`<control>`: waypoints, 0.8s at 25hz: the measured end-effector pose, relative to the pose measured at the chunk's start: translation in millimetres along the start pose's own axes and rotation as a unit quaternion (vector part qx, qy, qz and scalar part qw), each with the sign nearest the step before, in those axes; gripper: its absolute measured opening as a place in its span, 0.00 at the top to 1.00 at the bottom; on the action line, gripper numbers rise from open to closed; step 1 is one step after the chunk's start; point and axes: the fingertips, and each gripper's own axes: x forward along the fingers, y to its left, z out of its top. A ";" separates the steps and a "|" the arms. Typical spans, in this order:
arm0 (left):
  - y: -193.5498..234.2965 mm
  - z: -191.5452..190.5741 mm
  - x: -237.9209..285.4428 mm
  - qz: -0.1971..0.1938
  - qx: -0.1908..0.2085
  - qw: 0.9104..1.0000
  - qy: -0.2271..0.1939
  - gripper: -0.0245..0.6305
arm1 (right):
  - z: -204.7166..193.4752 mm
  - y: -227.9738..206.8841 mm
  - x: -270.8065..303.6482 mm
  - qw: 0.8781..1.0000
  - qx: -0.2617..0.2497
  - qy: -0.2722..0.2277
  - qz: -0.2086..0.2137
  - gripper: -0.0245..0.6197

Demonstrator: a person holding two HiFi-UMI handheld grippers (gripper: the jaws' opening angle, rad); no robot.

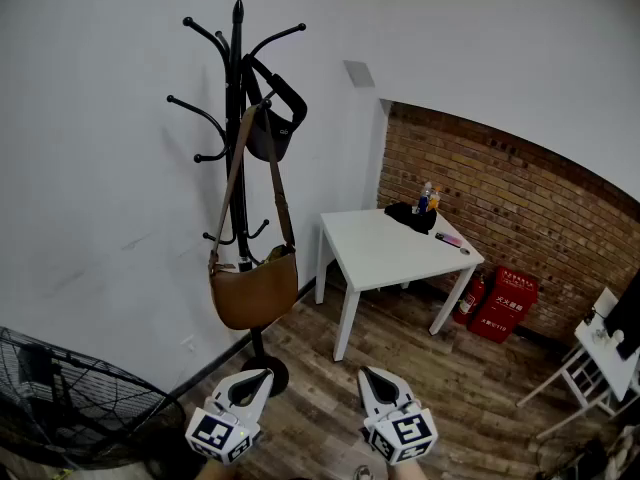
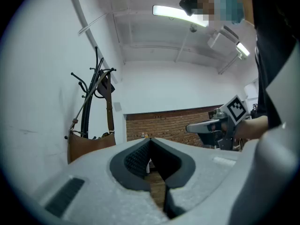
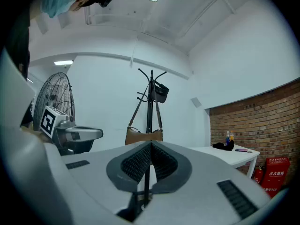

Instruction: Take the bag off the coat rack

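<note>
A brown leather bag (image 1: 254, 290) hangs by its long strap from an upper hook of the black coat rack (image 1: 236, 88), against the white wall. A black cap (image 1: 275, 128) hangs on the same rack, higher up. My left gripper (image 1: 252, 380) and right gripper (image 1: 374, 378) are low at the front, side by side, well short of the bag, both shut and empty. The bag (image 2: 89, 143) sits left of the left gripper (image 2: 150, 139) in its view, and the bag (image 3: 143, 136) sits just above the right gripper (image 3: 151, 144) in its view.
A white table (image 1: 395, 248) with a black item and bottles (image 1: 427, 200) stands right of the rack by the brick wall (image 1: 520, 198). Red fire extinguisher boxes (image 1: 500, 303) sit on the wooden floor. A black fan (image 1: 70, 398) is at the lower left.
</note>
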 end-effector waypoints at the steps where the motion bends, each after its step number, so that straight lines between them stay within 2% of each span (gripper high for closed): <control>1: -1.2 0.1 1.4 0.001 0.000 1.000 0.000 0.95 | 0.4 -1.2 -0.6 1.000 -0.001 0.000 0.002 0.96; 5: -4.6 0.0 6.6 0.007 0.001 1.000 0.000 0.95 | -0.9 -6.7 -1.3 1.000 0.002 0.004 0.009 0.96; 9: -5.9 0.7 12.0 0.022 0.001 1.000 -0.006 0.95 | -1.9 -10.0 2.2 0.999 0.030 -0.005 0.039 0.96; 12: -10.1 -2.5 22.2 0.035 0.002 0.999 0.000 0.95 | -1.9 -17.2 4.5 0.998 0.032 -0.007 0.055 0.96; 13: -12.4 -4.3 26.8 0.037 0.000 0.999 0.004 0.87 | -2.4 -20.1 5.4 0.998 0.033 -0.006 0.062 0.86; 14: -14.3 -5.7 31.3 0.042 -0.002 0.999 0.007 0.67 | -3.1 -23.4 6.9 0.997 0.034 -0.005 0.070 0.77; 15: -15.2 -6.7 35.1 0.049 -0.003 0.999 0.010 0.59 | -3.6 -27.1 9.0 0.996 0.035 -0.004 0.078 0.73; 20: -20.5 -6.1 49.0 0.097 0.012 0.995 0.016 0.59 | -5.0 -53.0 18.3 0.993 0.037 0.002 0.108 0.65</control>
